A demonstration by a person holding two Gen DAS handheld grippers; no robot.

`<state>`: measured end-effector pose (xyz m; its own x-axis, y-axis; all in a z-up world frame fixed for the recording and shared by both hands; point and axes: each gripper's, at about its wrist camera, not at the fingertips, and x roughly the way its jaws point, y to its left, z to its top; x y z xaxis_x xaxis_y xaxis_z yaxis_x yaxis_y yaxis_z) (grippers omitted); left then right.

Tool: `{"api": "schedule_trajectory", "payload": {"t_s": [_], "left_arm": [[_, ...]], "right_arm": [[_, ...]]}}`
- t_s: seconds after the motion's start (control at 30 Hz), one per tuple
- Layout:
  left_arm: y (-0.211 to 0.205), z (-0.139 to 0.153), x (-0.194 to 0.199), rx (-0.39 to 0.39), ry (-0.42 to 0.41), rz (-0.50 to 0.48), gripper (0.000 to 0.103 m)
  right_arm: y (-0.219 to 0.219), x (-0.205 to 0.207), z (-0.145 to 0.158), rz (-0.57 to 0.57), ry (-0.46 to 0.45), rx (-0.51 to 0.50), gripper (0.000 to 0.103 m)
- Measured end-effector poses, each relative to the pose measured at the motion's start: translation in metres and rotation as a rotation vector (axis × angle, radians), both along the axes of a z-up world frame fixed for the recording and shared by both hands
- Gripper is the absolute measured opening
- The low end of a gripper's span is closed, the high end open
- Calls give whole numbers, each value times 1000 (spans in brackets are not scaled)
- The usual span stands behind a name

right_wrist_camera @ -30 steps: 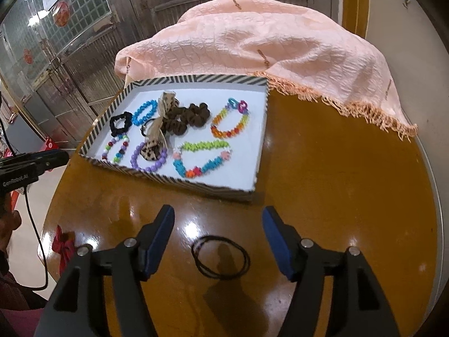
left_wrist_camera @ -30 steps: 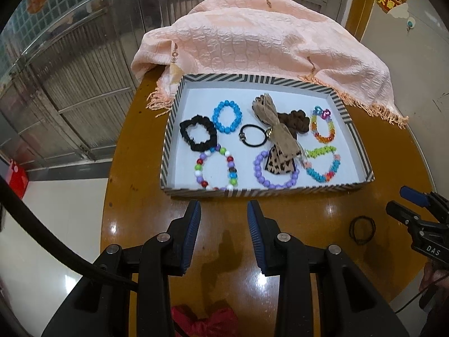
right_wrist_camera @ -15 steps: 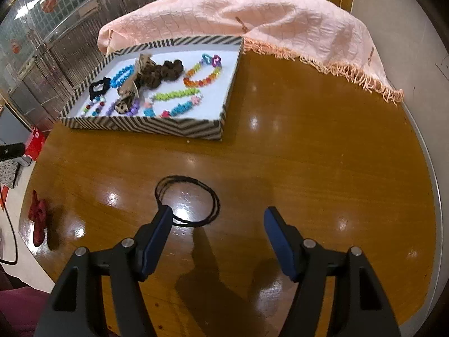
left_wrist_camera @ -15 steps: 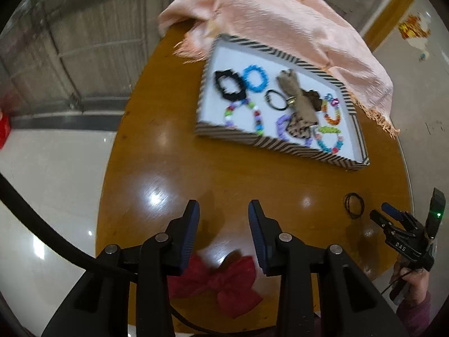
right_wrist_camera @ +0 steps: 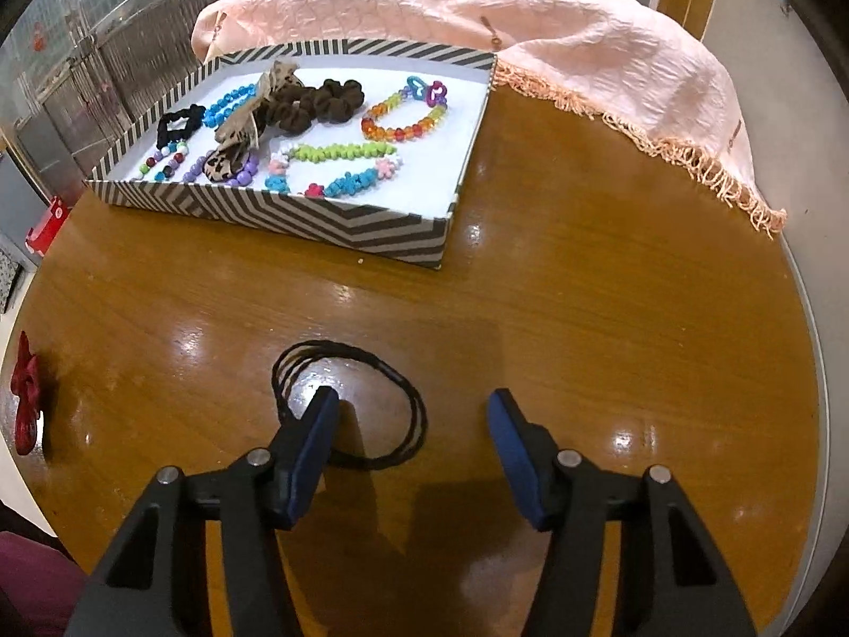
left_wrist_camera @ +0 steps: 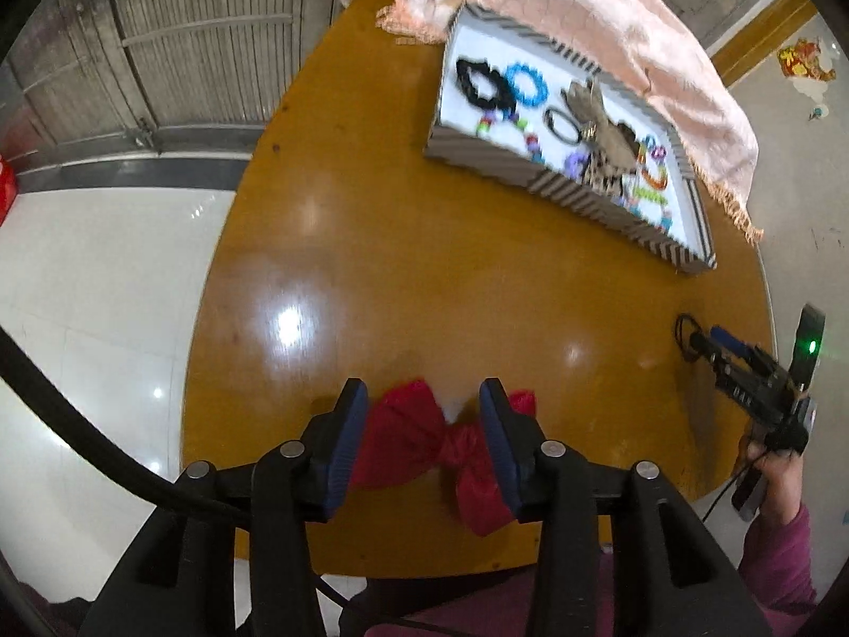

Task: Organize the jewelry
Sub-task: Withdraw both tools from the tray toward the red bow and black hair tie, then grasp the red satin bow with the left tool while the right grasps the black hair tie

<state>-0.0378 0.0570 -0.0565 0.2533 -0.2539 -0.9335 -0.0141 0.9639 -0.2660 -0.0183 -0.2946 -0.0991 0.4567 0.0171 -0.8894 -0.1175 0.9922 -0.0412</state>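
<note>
A red bow [left_wrist_camera: 424, 440] lies near the table's front edge; my left gripper [left_wrist_camera: 424, 398] is open with its fingers on either side of the bow. It also shows far left in the right wrist view [right_wrist_camera: 25, 401]. A thin black hair tie [right_wrist_camera: 350, 403] lies on the wood; my right gripper [right_wrist_camera: 414, 403] is open over it, the left finger inside the loop. In the left wrist view the right gripper [left_wrist_camera: 711, 342] sits at the hair tie [left_wrist_camera: 684, 332]. A striped box [right_wrist_camera: 329, 217] holds bead bracelets and scrunchies.
A round wooden table [right_wrist_camera: 583, 292] carries everything. A pink fringed cloth [right_wrist_camera: 530, 16] lies behind the box and over the table's back edge. The box also shows in the left wrist view [left_wrist_camera: 557, 194]. White floor lies left of the table.
My left gripper has come down over the red bow, which now sits between its fingers. My right gripper has moved forward and lower onto the black hair tie.
</note>
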Motion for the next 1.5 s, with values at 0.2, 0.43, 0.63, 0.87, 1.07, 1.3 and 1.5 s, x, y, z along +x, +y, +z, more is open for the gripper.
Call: {"api": "schedule_trajectory", "payload": {"t_s": [0.2,0.43,0.63,0.87,1.07,1.3,1.5], "left_arm": [[-3,-16,-15,1,66,-48,31],[-15,-17,-23,33,56,-95,31],[3,-16,-20,-70,121,64,35],[9,-18,-19,-129,189,289,35],[3,-32,-18,-134,256,440,35],[-6,-49,-11,-110,305,533,38],[-24,-48,7,-45,297,442,32]], "right_arm": [[2,3,-2,8,1,-7,62],[3,4,-3,7,5,-6,62],[3,6,-2,8,20,-6,64],[4,13,-3,49,42,-11,68],[-1,23,-4,105,47,-13,75],[-4,34,-3,166,52,-15,76],[-2,33,-3,200,37,-15,59]]}}
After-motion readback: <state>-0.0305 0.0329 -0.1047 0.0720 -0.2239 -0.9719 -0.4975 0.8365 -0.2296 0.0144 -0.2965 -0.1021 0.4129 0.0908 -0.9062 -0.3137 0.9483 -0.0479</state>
